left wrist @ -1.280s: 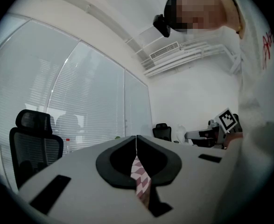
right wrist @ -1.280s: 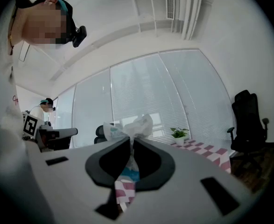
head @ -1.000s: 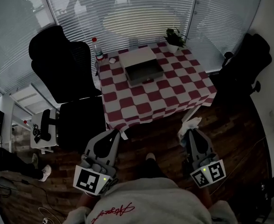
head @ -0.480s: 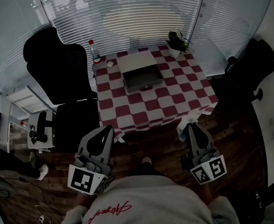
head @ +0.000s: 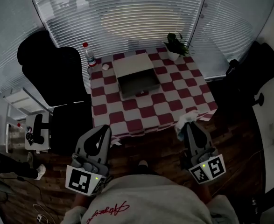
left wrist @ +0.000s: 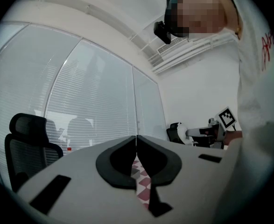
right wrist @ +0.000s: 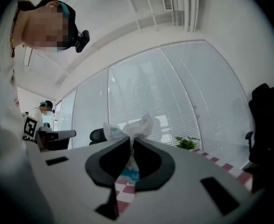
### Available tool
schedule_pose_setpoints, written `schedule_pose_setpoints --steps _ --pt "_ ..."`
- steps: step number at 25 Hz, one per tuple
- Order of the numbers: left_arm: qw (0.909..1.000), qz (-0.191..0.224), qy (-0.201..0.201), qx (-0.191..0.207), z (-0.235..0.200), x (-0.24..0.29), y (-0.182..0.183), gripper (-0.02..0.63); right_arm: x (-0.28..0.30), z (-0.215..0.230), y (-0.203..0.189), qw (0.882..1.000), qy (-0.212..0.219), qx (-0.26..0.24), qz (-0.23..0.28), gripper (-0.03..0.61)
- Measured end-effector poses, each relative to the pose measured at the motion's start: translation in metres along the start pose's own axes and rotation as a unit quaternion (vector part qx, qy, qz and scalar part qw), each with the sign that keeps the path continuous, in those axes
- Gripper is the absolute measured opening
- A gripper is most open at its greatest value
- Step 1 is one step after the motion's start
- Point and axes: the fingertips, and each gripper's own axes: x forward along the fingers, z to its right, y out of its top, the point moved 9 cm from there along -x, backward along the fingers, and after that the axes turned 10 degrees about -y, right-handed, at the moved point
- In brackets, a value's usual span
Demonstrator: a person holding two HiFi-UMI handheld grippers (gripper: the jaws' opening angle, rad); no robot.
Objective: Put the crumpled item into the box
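A crumpled white wrapper with blue print [right wrist: 129, 129] sticks out past the tips of my right gripper [right wrist: 131, 138], which is shut on it; in the head view the crumpled item [head: 186, 121] shows at the front of that right gripper [head: 188, 126], just short of the table's near edge. The grey open box [head: 137, 81] sits on the far half of the red-and-white checked table [head: 167, 107], with a small thing inside. My left gripper [head: 103, 129] hangs left of the table's near corner, shut and empty. In its own view the left gripper [left wrist: 136, 139] has its jaws pressed together.
A black office chair [head: 52, 73] stands left of the table, another dark chair [head: 249, 78] at the right. On the table's far edge are a bottle with a red cap [head: 88, 56], a small white cup [head: 105, 67] and a potted plant [head: 176, 45]. Window blinds close the back.
The table and box have slid slightly nearer and left in the head view as I step forward. Both grippers keep their hold and places.
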Motion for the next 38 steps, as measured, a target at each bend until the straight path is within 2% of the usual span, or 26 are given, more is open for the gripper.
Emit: schedule_pose_setpoints --steps 3,7,15,32,38 --pt "1.0 -0.004 0.006 0.006 -0.001 0.01 -0.002 0.018 0.009 0.01 0.0 1.0 0.006 0.003 -0.001 0.032" --pt "0.9999 -0.01 0.01 -0.005 0.0 0.022 -0.006 0.018 0.019 0.021 -0.001 1.0 0.014 0.003 -0.002 0.032" --pt "0.9994 0.011 0.029 0.015 -0.005 0.028 -0.006 0.018 0.035 0.026 -0.004 0.999 0.035 0.004 -0.007 0.032" --pt "0.9997 -0.015 0.017 -0.01 -0.006 0.034 -0.011 0.018 0.035 0.024 -0.007 0.999 0.035 0.009 -0.009 0.032" --pt "0.9997 -0.004 0.023 -0.001 0.0 0.038 -0.011 0.018 0.035 0.033 -0.009 0.999 0.038 0.017 -0.01 0.032"
